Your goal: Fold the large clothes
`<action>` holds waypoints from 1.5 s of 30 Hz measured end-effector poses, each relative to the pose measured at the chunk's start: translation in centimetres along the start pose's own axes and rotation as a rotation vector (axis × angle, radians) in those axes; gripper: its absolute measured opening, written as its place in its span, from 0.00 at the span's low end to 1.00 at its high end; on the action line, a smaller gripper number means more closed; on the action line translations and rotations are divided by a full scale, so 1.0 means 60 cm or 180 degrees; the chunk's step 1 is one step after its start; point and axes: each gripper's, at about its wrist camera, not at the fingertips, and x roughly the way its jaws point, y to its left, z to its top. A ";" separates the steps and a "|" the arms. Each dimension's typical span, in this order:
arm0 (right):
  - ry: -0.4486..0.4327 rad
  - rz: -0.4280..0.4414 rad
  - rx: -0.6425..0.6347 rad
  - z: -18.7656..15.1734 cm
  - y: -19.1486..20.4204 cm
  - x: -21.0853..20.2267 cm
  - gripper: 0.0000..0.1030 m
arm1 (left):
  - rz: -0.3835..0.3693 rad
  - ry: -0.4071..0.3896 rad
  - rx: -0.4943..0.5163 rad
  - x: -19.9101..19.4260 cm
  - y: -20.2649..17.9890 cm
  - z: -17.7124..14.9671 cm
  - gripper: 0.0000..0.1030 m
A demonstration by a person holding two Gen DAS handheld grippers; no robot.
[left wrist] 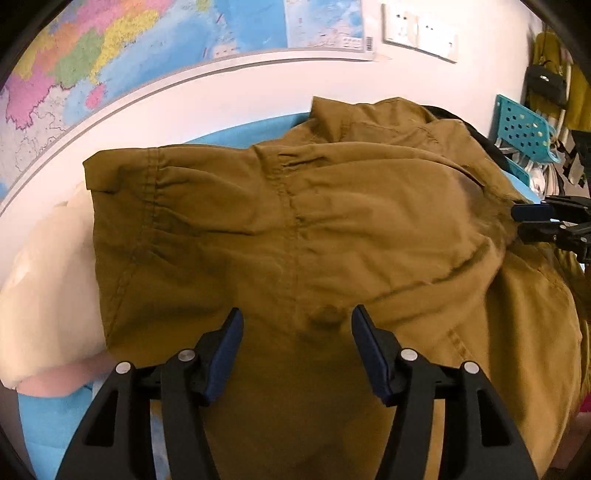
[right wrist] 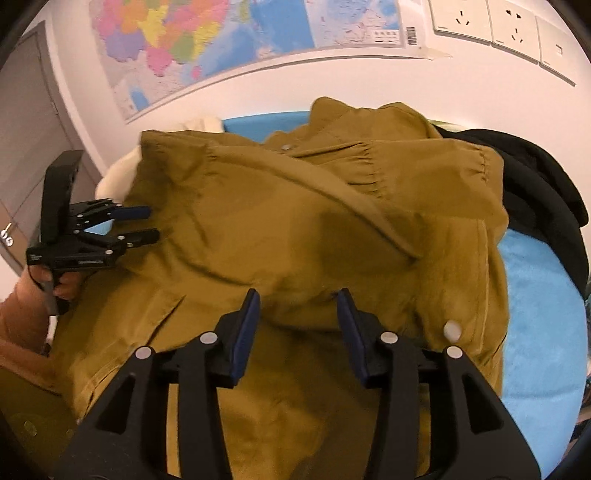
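A large mustard-brown jacket [left wrist: 295, 221] lies spread with its sleeves folded across it on a blue bed cover [right wrist: 535, 314]. In the left wrist view my left gripper [left wrist: 297, 314] hovers over the jacket's near middle. Its jaws stand apart and the blue pads [left wrist: 229, 354] press on nothing. My right gripper [right wrist: 298, 295] is open just above the cloth near a white snap button [right wrist: 452, 329]. Each gripper shows in the other's view: the left gripper [right wrist: 151, 222] at the jacket's left edge, held by a hand, and the right gripper [left wrist: 517, 222] at its right edge.
A cream cushion [left wrist: 48, 277] lies left of the jacket and a black garment [right wrist: 535, 184] lies to its right. Behind are a white wall with a coloured map [left wrist: 147, 44] and sockets [right wrist: 491, 22]. A turquoise perforated chair [left wrist: 524, 129] stands far right.
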 end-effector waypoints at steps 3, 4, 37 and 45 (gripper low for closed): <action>0.0089 -0.0097 -0.0002 -0.009 -0.001 0.014 0.42 | 0.0026 0.0000 0.0048 -0.002 -0.015 -0.014 0.57; 0.0129 -0.0107 0.0028 -0.012 -0.003 0.021 0.42 | 0.0020 0.0012 0.0044 -0.001 -0.018 -0.017 0.57; -0.0231 -0.0100 0.0728 -0.165 -0.033 -0.158 0.51 | -0.0279 -0.0141 -0.0195 -0.068 -0.011 -0.098 0.60; -0.0384 -0.0199 0.1343 -0.234 -0.098 -0.193 0.68 | -0.0394 -0.0611 -0.0536 -0.179 0.049 -0.175 0.70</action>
